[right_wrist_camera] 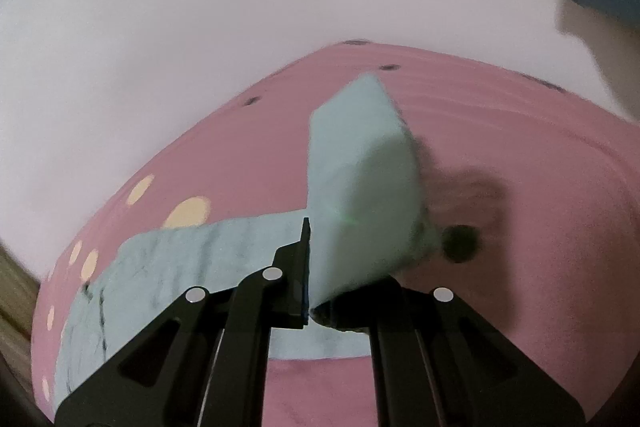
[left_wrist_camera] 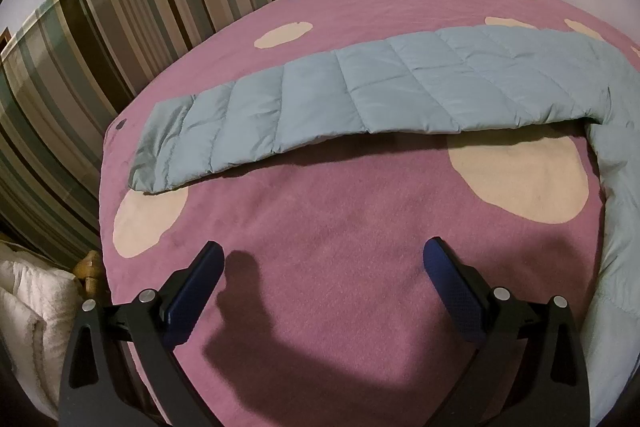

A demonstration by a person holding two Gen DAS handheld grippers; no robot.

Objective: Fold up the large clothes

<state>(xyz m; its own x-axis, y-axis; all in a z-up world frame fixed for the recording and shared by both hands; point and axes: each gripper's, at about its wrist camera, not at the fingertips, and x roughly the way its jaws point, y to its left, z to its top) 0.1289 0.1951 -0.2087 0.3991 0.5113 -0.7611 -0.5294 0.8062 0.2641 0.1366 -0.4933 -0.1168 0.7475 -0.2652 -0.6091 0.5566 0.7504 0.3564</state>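
**Quilted garment clamped in the right claw, left claw spread over the bed**

A pale blue quilted padded garment [left_wrist_camera: 360, 95] is seen stretched in a long band across a bed covered by a mauve-pink fleece blanket with cream oval spots [left_wrist_camera: 328, 227]. In the left wrist view the band is laid from near the bed's left edge towards its right edge, where it is bent round and carried down along that edge towards the near side. Its left end is rested just above one cream spot close to the left edge.

The left claw [left_wrist_camera: 324, 255] is held above the bare blanket near the bed's near edge, its two blue-padded fingers [left_wrist_camera: 200, 291] spread wide apart with nothing between them. Its shadow is cast on the blanket just beyond.

In the right wrist view the right claw [right_wrist_camera: 308, 267] is seen with its jaws brought together on a fold of the same blue garment [right_wrist_camera: 360, 179]; the fabric is pinched between the black fingers and is raised off the bed as a thick upright flap, blurred by motion. The rest of the band is trailed away to the left along the blanket.

Beyond the bed's left edge a curtain striped in brown, green and beige [left_wrist_camera: 120, 11] is hung, and a white quilted bundle [left_wrist_camera: 28, 307] is lodged low beside the near left corner. A plain pale wall [right_wrist_camera: 240, 7] is seen behind the far edge.
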